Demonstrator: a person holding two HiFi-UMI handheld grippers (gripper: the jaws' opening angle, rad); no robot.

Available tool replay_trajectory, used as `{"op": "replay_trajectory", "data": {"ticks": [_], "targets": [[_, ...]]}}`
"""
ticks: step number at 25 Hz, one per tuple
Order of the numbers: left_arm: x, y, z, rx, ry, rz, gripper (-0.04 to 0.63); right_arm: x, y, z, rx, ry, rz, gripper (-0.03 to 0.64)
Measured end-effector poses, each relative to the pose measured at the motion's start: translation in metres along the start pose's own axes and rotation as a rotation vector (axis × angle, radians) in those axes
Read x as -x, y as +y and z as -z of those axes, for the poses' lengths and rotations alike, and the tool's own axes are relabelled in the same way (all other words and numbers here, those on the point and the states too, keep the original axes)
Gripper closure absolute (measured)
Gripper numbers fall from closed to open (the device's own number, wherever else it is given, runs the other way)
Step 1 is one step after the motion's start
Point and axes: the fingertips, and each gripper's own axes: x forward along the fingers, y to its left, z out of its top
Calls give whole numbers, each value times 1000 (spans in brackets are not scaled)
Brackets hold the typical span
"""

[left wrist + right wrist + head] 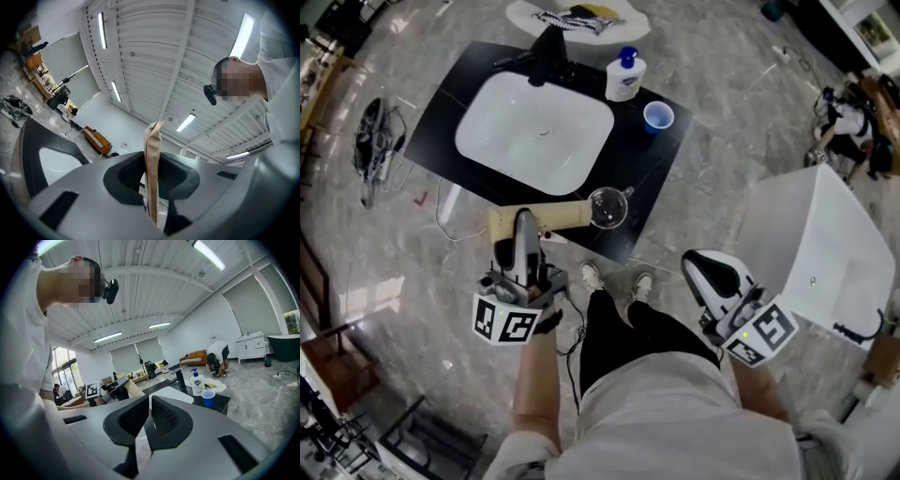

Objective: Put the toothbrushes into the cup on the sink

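Observation:
A flat tan paper package point(562, 214) lies level over the front edge of the black counter point(666, 164), with my left gripper point(525, 221) shut on its left end. In the left gripper view the package point(152, 150) stands edge-on between the jaws of the left gripper point(152, 180), which points at the ceiling. A clear round glass object point(609, 206) sits at the package's right end. The blue cup point(658, 116) stands at the counter's far right, beside the soap bottle point(624, 77). My right gripper point(703, 267) hangs in front of the counter with its jaws together, and I see nothing held in it point(150, 405).
The white basin point(534, 131) with a black faucet point(546, 52) fills the counter's left part. A large white tub point(816, 253) stands on the floor to the right. In the right gripper view the cup point(208, 398) and bottle point(197, 383) show ahead, and a person point(218, 357) bends down far behind.

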Motion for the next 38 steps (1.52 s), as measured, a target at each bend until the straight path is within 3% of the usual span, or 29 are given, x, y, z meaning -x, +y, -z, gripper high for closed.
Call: {"op": "replay_trajectory", "data": {"ticks": [11, 30, 38], "targets": [[-19, 40, 52, 105, 56, 12, 522, -17, -5, 38, -47, 57, 44, 573], [-24, 61, 149, 236, 186, 55, 522, -17, -13, 108, -146, 165, 105, 572], [-29, 53, 171, 229, 252, 111, 522, -20, -17, 123, -182, 160, 113, 572]]}}
